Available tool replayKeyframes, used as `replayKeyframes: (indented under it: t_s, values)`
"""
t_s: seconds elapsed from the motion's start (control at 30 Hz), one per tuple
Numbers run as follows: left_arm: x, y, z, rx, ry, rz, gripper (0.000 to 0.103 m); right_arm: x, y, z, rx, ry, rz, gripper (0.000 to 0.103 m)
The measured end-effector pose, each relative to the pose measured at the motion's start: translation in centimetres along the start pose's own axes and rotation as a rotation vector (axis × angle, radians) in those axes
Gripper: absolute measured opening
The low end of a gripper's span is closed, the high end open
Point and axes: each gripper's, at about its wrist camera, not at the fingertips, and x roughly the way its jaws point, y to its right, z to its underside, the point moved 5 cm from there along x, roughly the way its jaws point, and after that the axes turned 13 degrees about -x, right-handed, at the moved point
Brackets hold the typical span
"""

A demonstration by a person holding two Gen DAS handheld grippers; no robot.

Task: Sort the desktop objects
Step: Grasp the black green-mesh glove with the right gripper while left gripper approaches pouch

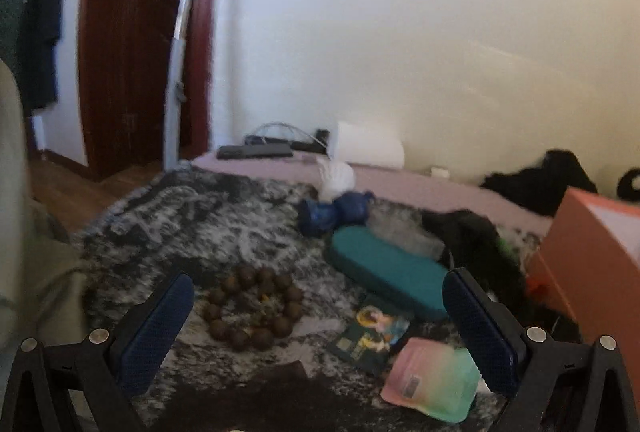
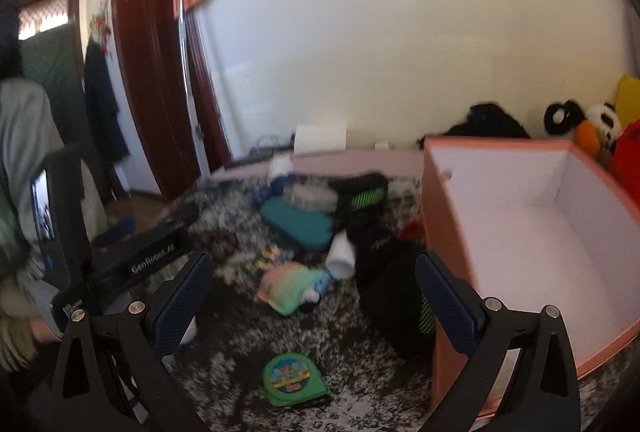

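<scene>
My left gripper [image 1: 318, 316] is open and empty above a black-and-white fuzzy cloth [image 1: 192, 224]. Below it lie a brown bead bracelet [image 1: 253, 306], a dark card pack [image 1: 370, 336], a pastel pouch [image 1: 434, 378] and a teal case [image 1: 390, 268]. My right gripper [image 2: 314, 296] is open and empty over the same cloth. A green tape measure [image 2: 292, 378] lies below it, with the pastel pouch [image 2: 290, 286], a white cup [image 2: 341, 256] and the teal case [image 2: 298, 222] beyond. The left gripper's body [image 2: 132, 256] shows at the left.
An open pink box [image 2: 520, 232] stands at the right, its inside bare; its corner shows in the left wrist view [image 1: 588, 252]. Black clothing [image 2: 384, 272] lies beside the box. A blue bottle [image 1: 334, 213], a white paper roll [image 1: 370, 145] and plush toys [image 2: 596, 131] are at the back.
</scene>
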Motion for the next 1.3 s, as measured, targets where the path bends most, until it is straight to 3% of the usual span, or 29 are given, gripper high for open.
replayKeyframes:
  t_s: [0.07,0.1,0.23,0.4,0.5,0.6,0.7,0.87,0.97,1.07,1.23,1.3]
  values:
    - [1.1,-0.1,0.8,-0.019,-0.031,0.021,0.102,2.1,0.1,1.5,0.016,-0.022,-0.001,0.103]
    - [1.6,-0.2,1.0,-0.037,-0.046,0.032,0.102,2.3,-0.1,1.8,-0.029,-0.013,0.05,0.103]
    - [3.2,-0.1,1.6,-0.083,-0.093,0.049,0.102,3.7,-0.8,2.5,-0.159,-0.041,0.11,0.103]
    - [2.8,0.2,1.8,-0.025,-0.032,0.032,0.102,4.6,-2.3,3.3,-0.128,-0.029,-0.022,0.103]
    - [2.0,0.6,1.9,0.0,0.009,0.058,0.102,5.8,-1.6,4.5,-0.128,-0.084,0.029,0.103]
    - [2.1,1.5,2.5,0.043,0.004,0.055,0.102,6.8,-0.4,5.2,-0.106,-0.12,0.07,0.094]
    - [3.0,2.0,3.7,0.05,-0.021,0.06,0.102,7.8,0.6,5.2,-0.105,-0.155,0.101,0.093]
    - [5.2,3.0,5.7,0.052,-0.121,0.083,0.102,9.5,4.2,6.5,-0.123,-0.243,0.313,0.091]
    - [5.3,4.5,6.5,0.118,-0.119,0.084,0.102,8.5,8.5,5.9,0.064,-0.223,0.288,0.094]
    - [4.9,6.4,7.3,0.201,-0.098,0.103,0.102,8.7,11.2,6.2,0.165,-0.261,0.25,0.101]
    - [5.3,7.9,8.1,0.255,-0.122,0.117,0.102,9.0,10.4,5.7,0.132,-0.24,0.195,0.103]
    - [6.0,7.3,7.9,0.209,-0.16,0.116,0.102,9.7,9.7,5.8,0.106,-0.256,0.182,0.103]
